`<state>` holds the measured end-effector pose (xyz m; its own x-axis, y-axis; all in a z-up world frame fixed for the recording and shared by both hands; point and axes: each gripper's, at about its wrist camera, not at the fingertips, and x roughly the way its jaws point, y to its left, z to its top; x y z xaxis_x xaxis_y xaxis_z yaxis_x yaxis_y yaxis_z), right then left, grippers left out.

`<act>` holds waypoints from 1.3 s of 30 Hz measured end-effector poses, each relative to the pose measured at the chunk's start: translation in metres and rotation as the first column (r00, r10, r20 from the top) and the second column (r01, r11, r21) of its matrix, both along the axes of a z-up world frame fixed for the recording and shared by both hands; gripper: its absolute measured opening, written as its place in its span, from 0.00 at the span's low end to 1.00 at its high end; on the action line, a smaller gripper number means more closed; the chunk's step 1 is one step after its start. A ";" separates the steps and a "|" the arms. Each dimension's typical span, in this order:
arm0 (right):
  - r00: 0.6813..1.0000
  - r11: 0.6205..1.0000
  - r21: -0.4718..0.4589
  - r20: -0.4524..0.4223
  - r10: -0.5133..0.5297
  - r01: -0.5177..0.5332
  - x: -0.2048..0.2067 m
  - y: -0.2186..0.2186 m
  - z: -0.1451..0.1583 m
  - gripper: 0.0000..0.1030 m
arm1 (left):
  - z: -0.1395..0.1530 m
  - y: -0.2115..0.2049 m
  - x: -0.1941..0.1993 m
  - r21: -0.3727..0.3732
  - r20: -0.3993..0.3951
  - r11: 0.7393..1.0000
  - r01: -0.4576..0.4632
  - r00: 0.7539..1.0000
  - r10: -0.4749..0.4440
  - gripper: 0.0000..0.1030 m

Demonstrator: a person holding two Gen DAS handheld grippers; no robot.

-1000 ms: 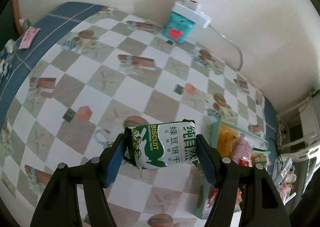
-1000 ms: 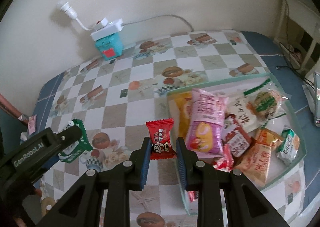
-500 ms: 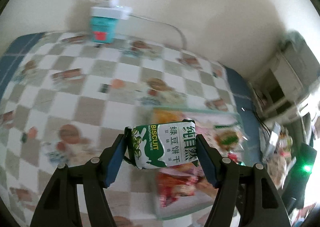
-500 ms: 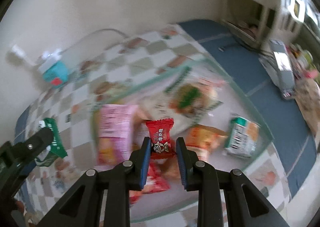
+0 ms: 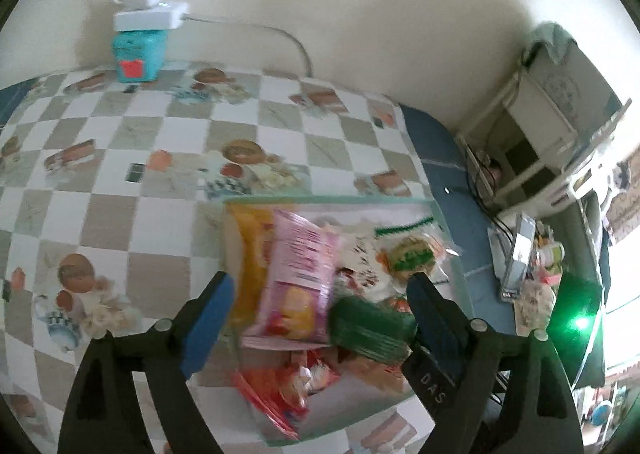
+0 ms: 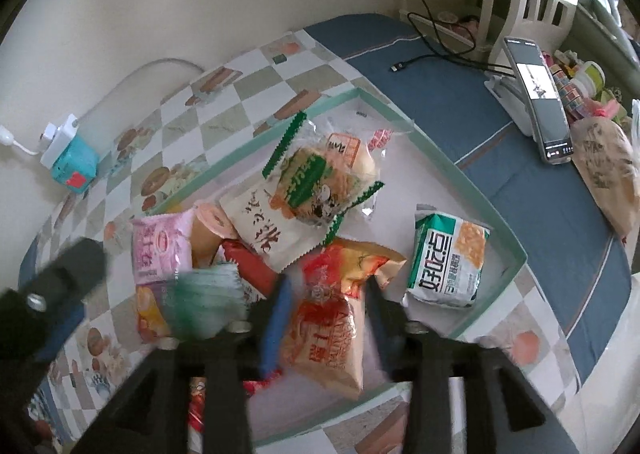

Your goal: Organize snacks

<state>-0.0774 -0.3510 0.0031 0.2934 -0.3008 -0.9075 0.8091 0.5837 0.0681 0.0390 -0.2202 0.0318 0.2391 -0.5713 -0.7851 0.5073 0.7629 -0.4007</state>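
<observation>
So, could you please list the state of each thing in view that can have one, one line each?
left gripper: jaws opening, nothing gripped.
right gripper: jaws opening, nothing gripped.
green biscuit pack: released, blurred, over the tray.
tray: open-topped, holding many snack packs.
phone: screen lit, propped on a stand.

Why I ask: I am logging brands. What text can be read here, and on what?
"DAS": a finger of the left gripper, jaws opening, a green packet between them.
"好吃点": green and white packet in the tray.
Too blurred: pink packet, white packet, orange packet.
</observation>
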 end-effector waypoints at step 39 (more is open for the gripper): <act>0.968 0.960 -0.128 -0.035 0.248 -0.250 -0.031 0.126 0.004 0.99 | -0.032 0.161 -0.056 0.420 0.194 0.841 -0.342 0.939 0.285 0.95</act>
<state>-0.1083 -0.2254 0.0072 0.3578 -0.3360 -0.8712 0.6373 0.7698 -0.0352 -0.0168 -0.0593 -0.0003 0.4544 -0.0510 -0.8893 0.2331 0.9704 0.0634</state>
